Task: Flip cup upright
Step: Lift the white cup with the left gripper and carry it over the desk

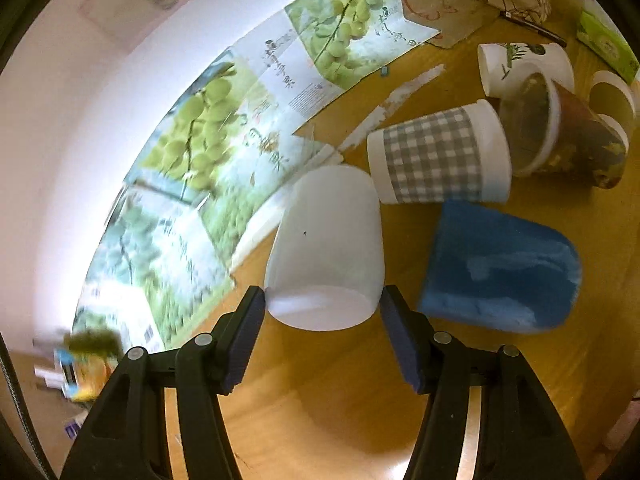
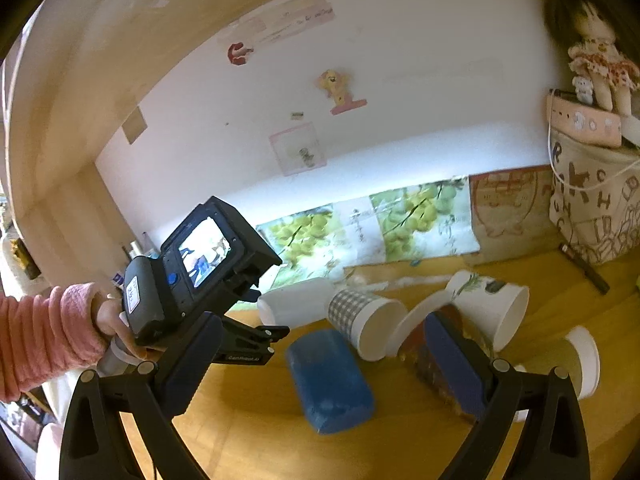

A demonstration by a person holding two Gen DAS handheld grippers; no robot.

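Wooden table [image 1: 340,400], white cup [image 1: 326,248], blue cup [image 1: 500,268], checked cup [image 1: 436,156] lying on it

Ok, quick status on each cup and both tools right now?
White cup: on its side, end between the left tool pads, jaws open.
Checked cup: on its side.
Blue cup: on its side.
Brown cup: on its side.
Plant-print cup: on its side.
Right tool: open, holding nothing.
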